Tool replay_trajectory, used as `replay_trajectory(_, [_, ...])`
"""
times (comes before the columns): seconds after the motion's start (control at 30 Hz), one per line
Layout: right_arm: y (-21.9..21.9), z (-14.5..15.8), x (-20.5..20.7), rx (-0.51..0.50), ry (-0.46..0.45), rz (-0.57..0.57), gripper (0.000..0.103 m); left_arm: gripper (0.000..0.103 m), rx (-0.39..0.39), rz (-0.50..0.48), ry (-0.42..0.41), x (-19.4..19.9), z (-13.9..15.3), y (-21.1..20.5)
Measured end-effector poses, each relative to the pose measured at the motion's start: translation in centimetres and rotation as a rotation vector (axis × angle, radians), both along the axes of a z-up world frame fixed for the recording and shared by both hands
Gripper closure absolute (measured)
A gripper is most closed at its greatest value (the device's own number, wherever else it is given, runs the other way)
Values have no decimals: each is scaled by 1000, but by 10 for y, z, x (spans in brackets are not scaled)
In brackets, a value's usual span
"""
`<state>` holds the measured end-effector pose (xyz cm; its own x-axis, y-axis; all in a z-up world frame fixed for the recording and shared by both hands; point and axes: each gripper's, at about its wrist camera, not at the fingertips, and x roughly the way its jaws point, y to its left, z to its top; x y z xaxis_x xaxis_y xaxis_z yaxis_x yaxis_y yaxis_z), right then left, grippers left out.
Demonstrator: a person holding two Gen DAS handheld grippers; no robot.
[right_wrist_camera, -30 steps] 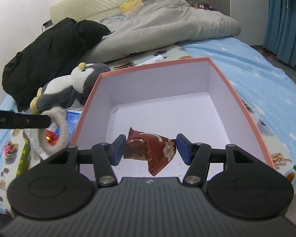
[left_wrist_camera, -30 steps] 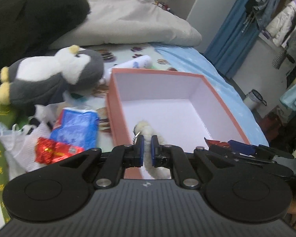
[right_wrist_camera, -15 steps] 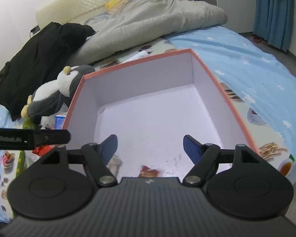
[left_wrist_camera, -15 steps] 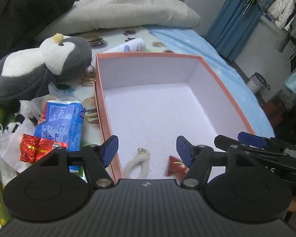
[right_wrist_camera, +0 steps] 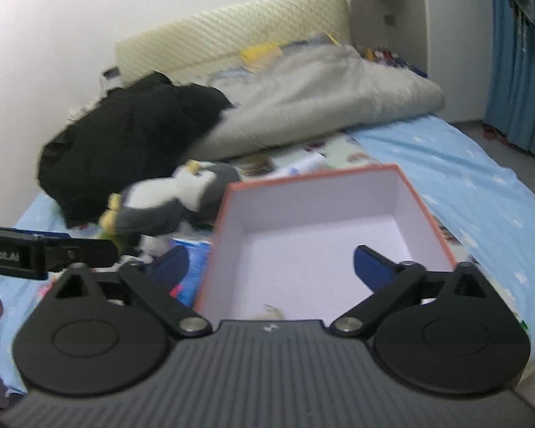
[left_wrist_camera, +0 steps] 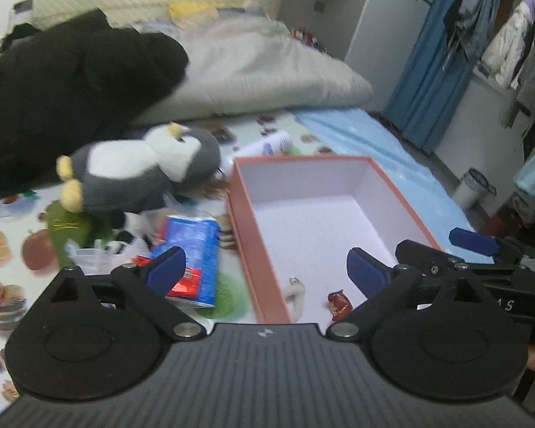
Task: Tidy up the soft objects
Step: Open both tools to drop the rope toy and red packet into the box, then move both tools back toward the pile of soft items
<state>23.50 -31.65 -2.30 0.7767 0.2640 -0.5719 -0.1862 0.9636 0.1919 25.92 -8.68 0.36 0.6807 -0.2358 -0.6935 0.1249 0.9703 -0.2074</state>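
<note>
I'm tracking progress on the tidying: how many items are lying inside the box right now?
2. A white fluffy loop lies by the box's near left wall, and a red snack packet sits just right of it. The hand-held gripper bodies hide the nearest edge, so more could be there.

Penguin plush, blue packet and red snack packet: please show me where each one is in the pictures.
Penguin plush (left_wrist_camera: pixel 125 164): left wrist view, on its white belly.
Blue packet (left_wrist_camera: pixel 192 246): left wrist view, on its blue upper face.
Red snack packet (left_wrist_camera: pixel 340 305): left wrist view, on its middle, inside the box.
</note>
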Motion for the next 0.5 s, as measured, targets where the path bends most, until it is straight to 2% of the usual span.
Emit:
replay_trajectory(0.27, [38,16,-32,-4,-26,55,0,3,19,56,-89,-59,23,47])
replay_trajectory(0.5, [76,18,-57,-21,3,85,0,3,12,102,-104,-107,21,81])
